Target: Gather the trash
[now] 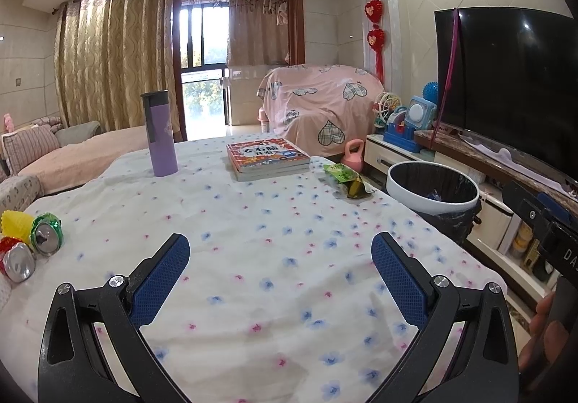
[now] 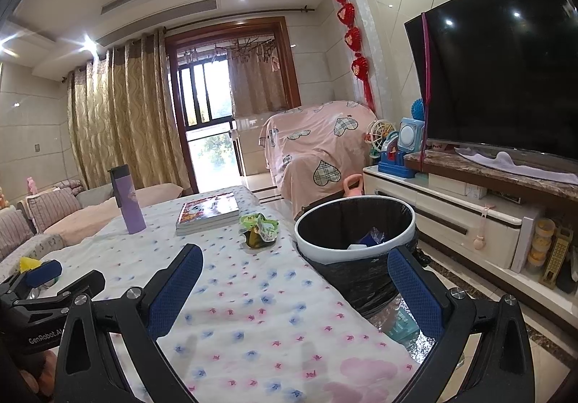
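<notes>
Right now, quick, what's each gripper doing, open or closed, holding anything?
Left gripper: open, holding nothing, above the tablecloth.
Right gripper: open, holding nothing, near the trash bin.

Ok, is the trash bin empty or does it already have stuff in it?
Not empty. The bin has a black liner, and a blue scrap and a pale piece lie at the bottom. How full, cannot tell.

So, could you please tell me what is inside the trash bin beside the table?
The trash bin has a black liner holding a blue wrapper and a pale scrap. Its near rim hides anything deeper.
</notes>
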`<control>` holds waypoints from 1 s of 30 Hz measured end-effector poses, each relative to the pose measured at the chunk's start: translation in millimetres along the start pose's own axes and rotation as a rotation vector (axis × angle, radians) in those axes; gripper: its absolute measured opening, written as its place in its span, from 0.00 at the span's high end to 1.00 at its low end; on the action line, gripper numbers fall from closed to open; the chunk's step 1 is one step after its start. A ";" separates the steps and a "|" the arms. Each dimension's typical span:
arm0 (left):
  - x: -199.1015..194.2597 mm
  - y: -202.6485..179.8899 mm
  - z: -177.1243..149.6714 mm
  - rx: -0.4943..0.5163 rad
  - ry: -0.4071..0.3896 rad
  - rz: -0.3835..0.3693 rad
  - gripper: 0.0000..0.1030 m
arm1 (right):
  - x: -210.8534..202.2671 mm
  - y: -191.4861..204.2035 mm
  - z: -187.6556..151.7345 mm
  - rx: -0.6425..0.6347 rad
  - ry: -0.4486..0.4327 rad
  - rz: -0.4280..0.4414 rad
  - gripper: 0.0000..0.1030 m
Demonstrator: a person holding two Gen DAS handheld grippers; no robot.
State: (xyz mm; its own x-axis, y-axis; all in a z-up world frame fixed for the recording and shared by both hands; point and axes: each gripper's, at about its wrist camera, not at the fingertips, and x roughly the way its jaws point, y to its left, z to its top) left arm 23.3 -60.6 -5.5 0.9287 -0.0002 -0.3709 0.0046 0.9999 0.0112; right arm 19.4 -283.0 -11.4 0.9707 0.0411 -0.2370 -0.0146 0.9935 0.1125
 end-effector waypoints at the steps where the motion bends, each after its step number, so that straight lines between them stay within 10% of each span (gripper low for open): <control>1: -0.2 -0.2 0.1 -0.001 0.000 -0.002 0.00 | 0.3 -0.2 0.0 0.001 0.000 0.000 0.00; 30: 5.8 4.7 -6.2 0.000 0.012 -0.007 0.00 | 0.1 9.1 -4.3 0.004 0.012 0.013 0.00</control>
State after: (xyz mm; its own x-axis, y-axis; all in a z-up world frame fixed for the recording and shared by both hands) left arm 26.5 -55.9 -13.4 0.9242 -0.0073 -0.3817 0.0113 0.9999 0.0081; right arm 18.3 -273.5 -14.6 0.9675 0.0557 -0.2467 -0.0267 0.9925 0.1194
